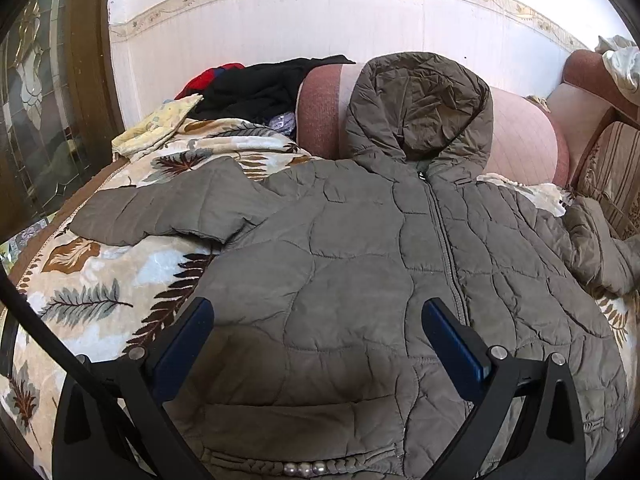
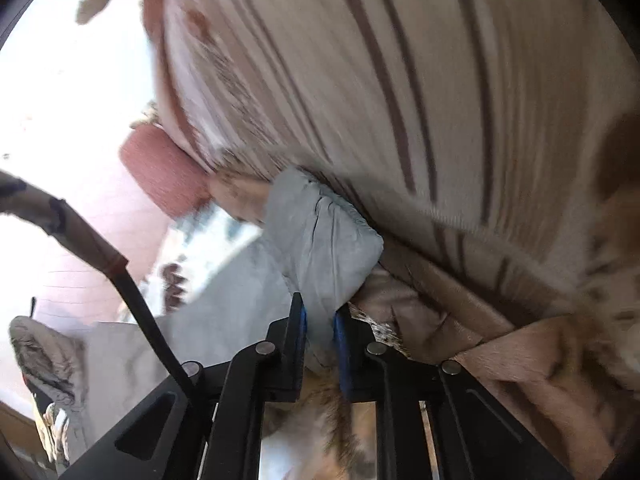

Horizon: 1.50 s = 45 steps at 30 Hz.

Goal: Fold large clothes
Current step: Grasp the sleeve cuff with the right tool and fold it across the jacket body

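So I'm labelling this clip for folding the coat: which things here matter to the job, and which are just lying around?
Job:
- olive quilted hooded jacket
- its sleeve end, pinched by the right gripper
- left gripper, open above the jacket

Lying about:
- leaf-print blanket
- black garment
- red garment
- striped cushion

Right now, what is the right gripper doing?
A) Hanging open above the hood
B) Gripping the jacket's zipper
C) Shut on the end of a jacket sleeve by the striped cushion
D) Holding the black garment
C. In the right wrist view the right gripper has its blue-padded fingers closed on the grey sleeve, which lies against the striped cushion; the left gripper hangs open over the jacket.
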Each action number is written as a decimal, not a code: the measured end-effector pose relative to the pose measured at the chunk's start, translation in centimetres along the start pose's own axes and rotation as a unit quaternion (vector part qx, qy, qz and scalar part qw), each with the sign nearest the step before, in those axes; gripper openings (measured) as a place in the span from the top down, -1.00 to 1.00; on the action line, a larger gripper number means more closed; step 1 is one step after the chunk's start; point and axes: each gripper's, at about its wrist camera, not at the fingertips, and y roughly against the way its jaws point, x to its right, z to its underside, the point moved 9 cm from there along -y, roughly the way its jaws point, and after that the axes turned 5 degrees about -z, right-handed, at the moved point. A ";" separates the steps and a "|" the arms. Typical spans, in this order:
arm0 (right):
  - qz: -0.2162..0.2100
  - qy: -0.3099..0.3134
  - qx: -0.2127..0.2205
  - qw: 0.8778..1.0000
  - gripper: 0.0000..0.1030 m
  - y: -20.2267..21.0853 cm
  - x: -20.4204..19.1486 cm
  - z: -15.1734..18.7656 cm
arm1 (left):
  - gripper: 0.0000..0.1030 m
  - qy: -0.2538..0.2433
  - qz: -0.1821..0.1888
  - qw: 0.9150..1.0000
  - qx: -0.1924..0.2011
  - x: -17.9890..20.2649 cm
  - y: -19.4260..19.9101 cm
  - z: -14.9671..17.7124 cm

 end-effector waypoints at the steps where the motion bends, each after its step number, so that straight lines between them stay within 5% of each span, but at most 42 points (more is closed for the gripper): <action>1: -0.005 0.009 0.010 1.000 0.73 1.3 -0.9 -0.4 | -1.00 0.002 0.000 1.000 0.001 -0.2 0.1 -0.1; 6: -0.052 0.080 0.042 0.995 0.73 8.5 -9.2 -2.2 | -1.00 0.014 -0.006 1.000 0.010 -1.5 0.8 -0.5; 12: -0.147 0.166 0.065 0.973 0.73 17.6 -23.4 -1.4 | -1.00 0.023 -0.019 0.999 0.017 -3.8 1.2 -0.7; 18: -0.249 0.243 0.036 0.937 0.73 23.2 -36.5 6.6 | -1.00 0.051 -0.033 0.998 0.013 -7.8 1.1 -0.6; 22: -0.287 0.283 -0.020 0.915 0.74 21.9 -42.6 15.1 | -1.00 0.063 -0.038 0.997 0.011 -9.6 1.1 -0.4; 28: -0.293 0.314 -0.115 0.896 0.74 15.7 -45.9 28.1 | -1.00 0.066 -0.046 0.997 0.008 -11.2 0.9 -0.1; 34: -0.256 0.329 -0.203 0.886 0.73 8.0 -44.9 36.7 | -1.00 0.072 -0.043 0.996 -0.003 -11.6 0.3 0.1; 36: -0.247 0.349 -0.229 0.875 0.50 7.0 -44.5 38.8 | -1.00 0.070 -0.043 0.997 -0.005 -11.4 0.1 0.1; 40: -0.278 0.366 -0.234 0.857 0.34 8.9 -44.7 39.4 | -1.00 0.069 -0.039 0.997 -0.007 -10.7 -0.2 0.0; 41: -0.292 0.362 -0.224 0.857 0.14 9.7 -44.7 38.6 | -1.00 0.068 -0.039 0.997 -0.008 -10.6 -0.2 0.0; 43: -0.303 0.345 -0.191 0.868 -0.23 10.5 -43.9 36.2 | -1.00 0.068 -0.037 0.997 -0.009 -10.2 -0.3 -0.1; 45: -0.284 0.332 -0.168 0.884 -0.32 10.0 -42.7 34.1 | -1.00 0.064 -0.039 0.997 -0.012 -9.9 -0.5 0.0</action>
